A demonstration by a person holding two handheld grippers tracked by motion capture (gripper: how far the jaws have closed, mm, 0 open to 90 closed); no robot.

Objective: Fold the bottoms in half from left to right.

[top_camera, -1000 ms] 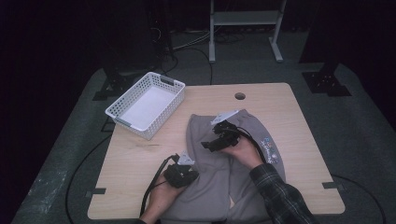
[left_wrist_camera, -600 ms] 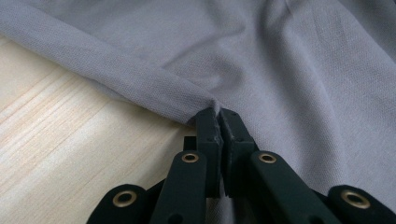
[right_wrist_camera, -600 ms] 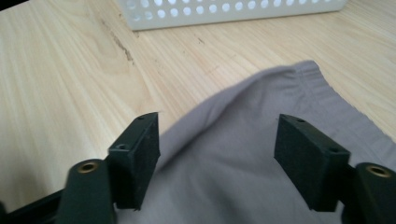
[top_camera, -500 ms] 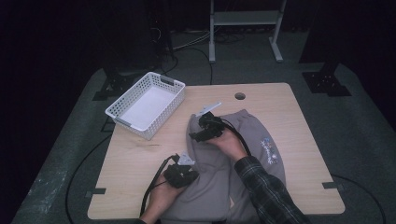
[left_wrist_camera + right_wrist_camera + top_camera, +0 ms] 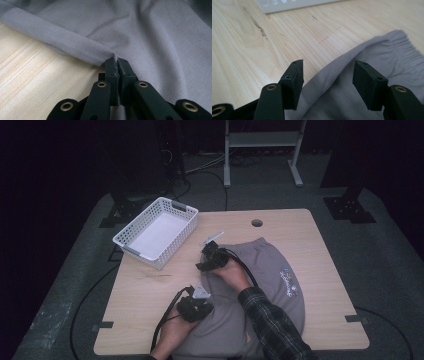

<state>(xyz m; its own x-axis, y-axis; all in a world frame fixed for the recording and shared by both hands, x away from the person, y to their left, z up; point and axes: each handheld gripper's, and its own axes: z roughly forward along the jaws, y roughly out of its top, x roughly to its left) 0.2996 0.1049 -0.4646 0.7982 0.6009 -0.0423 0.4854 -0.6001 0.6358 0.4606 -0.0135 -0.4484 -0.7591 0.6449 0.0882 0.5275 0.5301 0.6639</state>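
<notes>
Grey knit garment point(image 5: 260, 285) spread on the pale wooden desk point(image 5: 150, 295), long axis running away from the person. Left gripper point(image 5: 117, 62) clamped shut on its near-left folded edge. Right gripper point(image 5: 327, 75) at the far-left elasticated corner, jaws half open, just been closing, hem lying between, unpinched.
</notes>
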